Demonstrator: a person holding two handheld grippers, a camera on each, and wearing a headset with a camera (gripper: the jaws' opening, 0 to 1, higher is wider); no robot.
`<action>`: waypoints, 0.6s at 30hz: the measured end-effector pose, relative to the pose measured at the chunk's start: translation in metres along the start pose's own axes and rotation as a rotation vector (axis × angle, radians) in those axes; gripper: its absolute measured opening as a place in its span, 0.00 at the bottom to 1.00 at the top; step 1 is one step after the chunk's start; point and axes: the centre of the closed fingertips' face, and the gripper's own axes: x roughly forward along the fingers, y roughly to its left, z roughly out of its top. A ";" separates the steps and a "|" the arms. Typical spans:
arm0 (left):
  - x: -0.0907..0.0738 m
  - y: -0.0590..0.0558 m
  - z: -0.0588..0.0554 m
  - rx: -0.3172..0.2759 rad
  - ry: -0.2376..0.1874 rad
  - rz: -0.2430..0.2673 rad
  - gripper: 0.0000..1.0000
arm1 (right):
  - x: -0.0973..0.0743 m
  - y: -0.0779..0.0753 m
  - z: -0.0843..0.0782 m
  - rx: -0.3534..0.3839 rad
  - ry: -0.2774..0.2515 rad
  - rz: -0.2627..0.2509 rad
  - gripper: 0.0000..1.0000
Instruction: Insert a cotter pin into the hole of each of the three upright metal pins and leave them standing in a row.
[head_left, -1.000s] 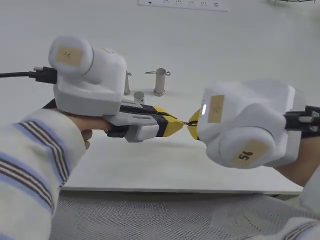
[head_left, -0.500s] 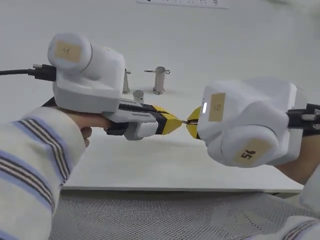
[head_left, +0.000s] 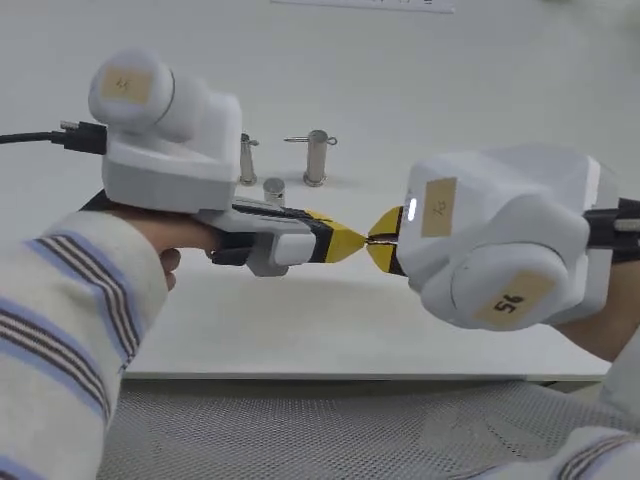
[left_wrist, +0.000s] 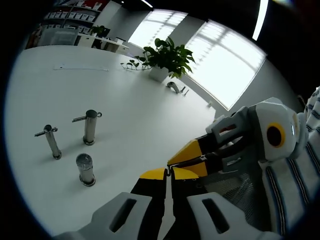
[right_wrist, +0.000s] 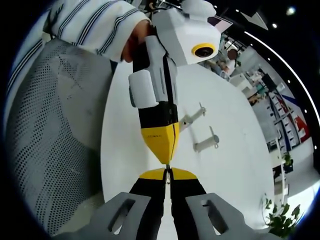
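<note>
The left claw (head_left: 356, 240) and right claw (head_left: 378, 241) meet tip to tip above the white table (head_left: 300, 330), nearer the person than the bare metal pin (head_left: 273, 192) and to its right. Both are pressed together on a thin cotter pin (head_left: 367, 240) bridging them. Behind the bare pin stand two upright pins already carrying cotter pins: one to its left (head_left: 245, 160), one to its right (head_left: 316, 158).

A tan sticker (head_left: 513, 300) on the right gripper (head_left: 373, 240) reads "56"; its second sticker (head_left: 437, 207) is illegible
</note>
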 end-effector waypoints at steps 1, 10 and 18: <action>0.000 0.000 0.000 -0.005 0.000 0.002 0.01 | 0.000 0.000 0.000 0.000 0.000 -0.001 0.03; 0.001 -0.001 0.002 0.020 -0.001 0.014 0.00 | 0.000 -0.002 0.000 -0.012 -0.001 -0.001 0.03; -0.001 -0.003 0.003 0.042 0.003 0.015 0.00 | -0.001 -0.003 0.001 -0.024 -0.008 0.000 0.04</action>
